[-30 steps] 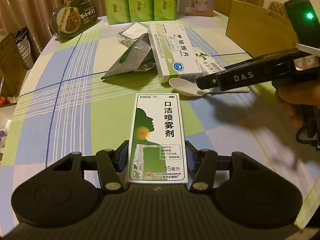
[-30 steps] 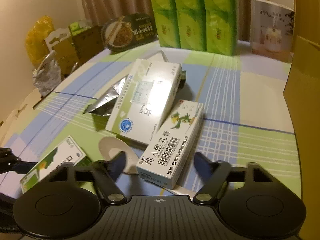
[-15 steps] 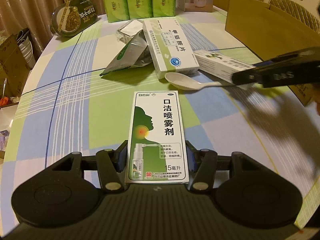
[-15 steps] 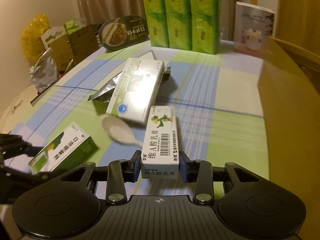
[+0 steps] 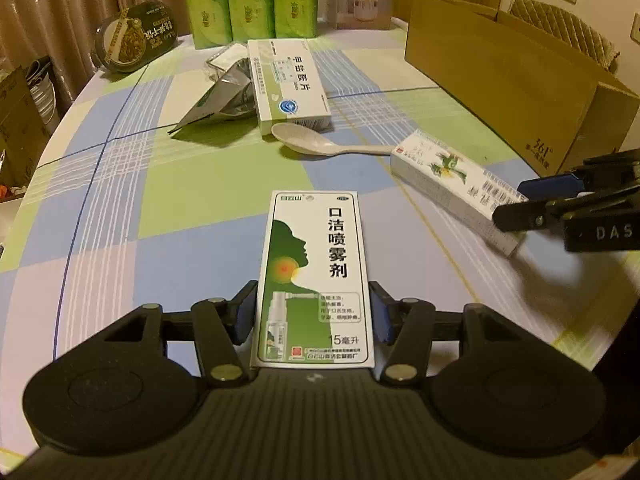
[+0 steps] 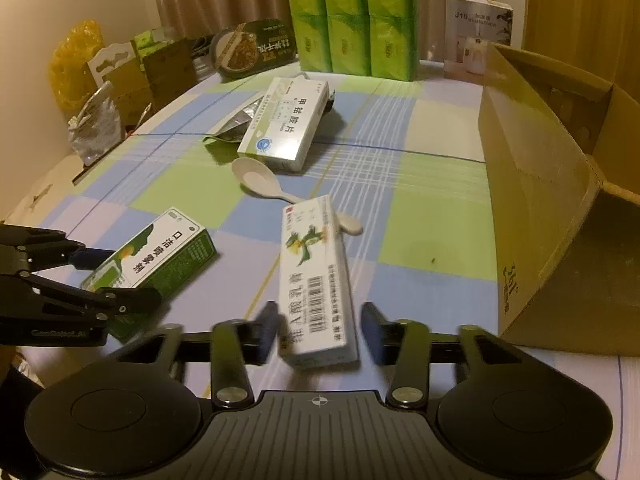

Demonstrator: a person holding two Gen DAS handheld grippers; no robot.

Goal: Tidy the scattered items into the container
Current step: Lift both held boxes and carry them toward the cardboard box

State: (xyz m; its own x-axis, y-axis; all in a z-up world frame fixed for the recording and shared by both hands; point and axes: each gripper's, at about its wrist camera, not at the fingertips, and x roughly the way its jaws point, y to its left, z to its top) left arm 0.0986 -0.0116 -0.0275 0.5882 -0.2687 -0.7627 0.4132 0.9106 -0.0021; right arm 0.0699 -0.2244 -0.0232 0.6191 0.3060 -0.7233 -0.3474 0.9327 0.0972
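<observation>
Right gripper point(image 6: 318, 330) fingers astride cream box point(image 6: 316, 276).

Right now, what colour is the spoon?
The spoon is pale beige, clearest in the right wrist view.

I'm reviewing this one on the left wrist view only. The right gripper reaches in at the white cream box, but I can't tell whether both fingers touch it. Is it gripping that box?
Observer: No. In the right wrist view the right gripper is open, with a gap between each pad and the cream box.
Operator: Does the box lie flat on the table?
Observer: Probably not quite. Its far end lies across the handle of the spoon, and the handle's tip pokes out on the box's other side.
</observation>
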